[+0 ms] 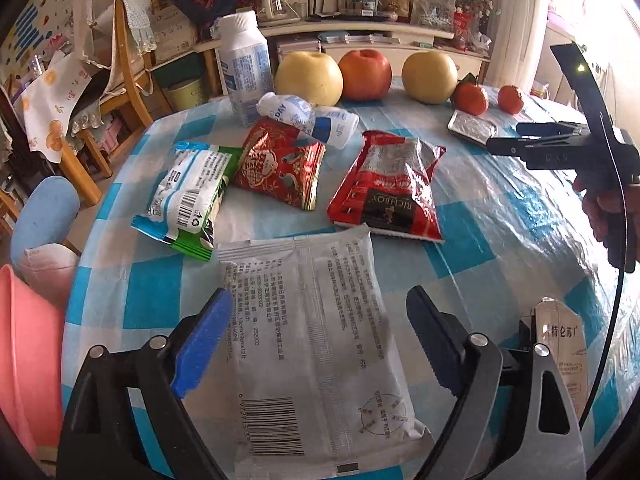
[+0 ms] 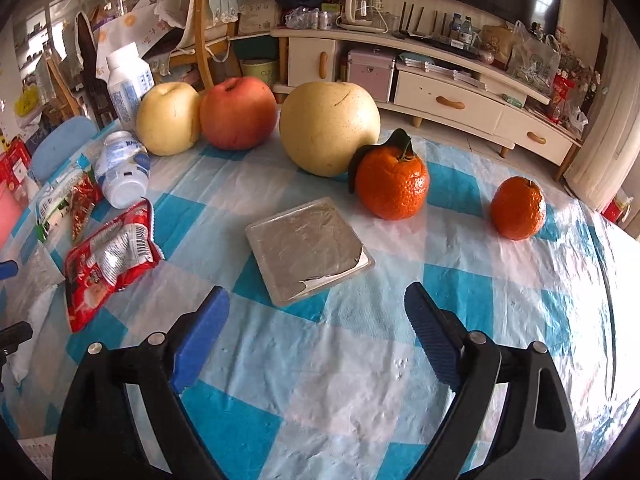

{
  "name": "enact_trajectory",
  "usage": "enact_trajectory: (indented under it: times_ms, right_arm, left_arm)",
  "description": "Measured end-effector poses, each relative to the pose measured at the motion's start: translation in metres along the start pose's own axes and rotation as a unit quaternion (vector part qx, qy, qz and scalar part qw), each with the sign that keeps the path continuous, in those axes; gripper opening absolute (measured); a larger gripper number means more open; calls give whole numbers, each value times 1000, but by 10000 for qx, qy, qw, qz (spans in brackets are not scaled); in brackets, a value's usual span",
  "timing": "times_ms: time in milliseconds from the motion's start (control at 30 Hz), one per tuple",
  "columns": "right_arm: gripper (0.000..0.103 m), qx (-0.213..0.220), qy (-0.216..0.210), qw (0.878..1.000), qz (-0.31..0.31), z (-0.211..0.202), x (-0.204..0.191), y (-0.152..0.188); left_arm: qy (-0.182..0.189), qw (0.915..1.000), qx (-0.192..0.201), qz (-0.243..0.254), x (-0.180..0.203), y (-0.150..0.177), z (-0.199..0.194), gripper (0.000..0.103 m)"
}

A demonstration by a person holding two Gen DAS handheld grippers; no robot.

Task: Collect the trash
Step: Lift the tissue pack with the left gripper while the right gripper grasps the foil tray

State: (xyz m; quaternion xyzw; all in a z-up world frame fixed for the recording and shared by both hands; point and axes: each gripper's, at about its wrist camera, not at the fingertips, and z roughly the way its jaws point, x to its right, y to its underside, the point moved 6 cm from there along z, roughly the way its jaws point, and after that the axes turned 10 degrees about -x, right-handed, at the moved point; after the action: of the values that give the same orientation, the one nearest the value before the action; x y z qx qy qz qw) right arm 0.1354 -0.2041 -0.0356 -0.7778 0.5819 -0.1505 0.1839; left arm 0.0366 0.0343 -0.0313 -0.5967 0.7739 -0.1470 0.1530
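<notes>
My left gripper (image 1: 320,296) is open, its blue pads standing either side of a flat white packet (image 1: 316,364) that lies on the checked tablecloth (image 1: 500,240); neither pad touches it. Beyond the packet lie a red snack wrapper (image 1: 392,188), a red patterned pouch (image 1: 280,164), a green-and-white wrapper (image 1: 188,196) and two small toppled bottles (image 1: 288,108). My right gripper (image 2: 316,290) is open and empty over the cloth, with a foil-lidded tray (image 2: 308,248) just ahead of its tips. It shows side-on at the right of the left wrist view (image 1: 504,138).
A pink bin (image 1: 24,360) stands off the table's left edge. Along the far side sit an upright white bottle (image 1: 244,60), two pears (image 2: 328,128), an apple (image 2: 238,112) and two tangerines (image 2: 392,184). A carton (image 1: 560,344) is by my left gripper.
</notes>
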Motion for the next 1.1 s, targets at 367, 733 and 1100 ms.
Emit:
enact_trajectory:
  times_ms: [367, 733, 1100]
  right_arm:
    - [66, -88, -479, 9980, -409, 23, -19, -17]
    - [65, -50, -349, 9987, -376, 12, -42, -7]
    - [65, 361, -595, 9973, -225, -48, -73, 5]
  left_arm:
    - [-548, 9985, -21, 64, 4, 0, 8, 77]
    - [-346, 9991, 197, 142, 9, 1, -3, 51]
    - [558, 9974, 218, -407, -15, 4, -14, 37]
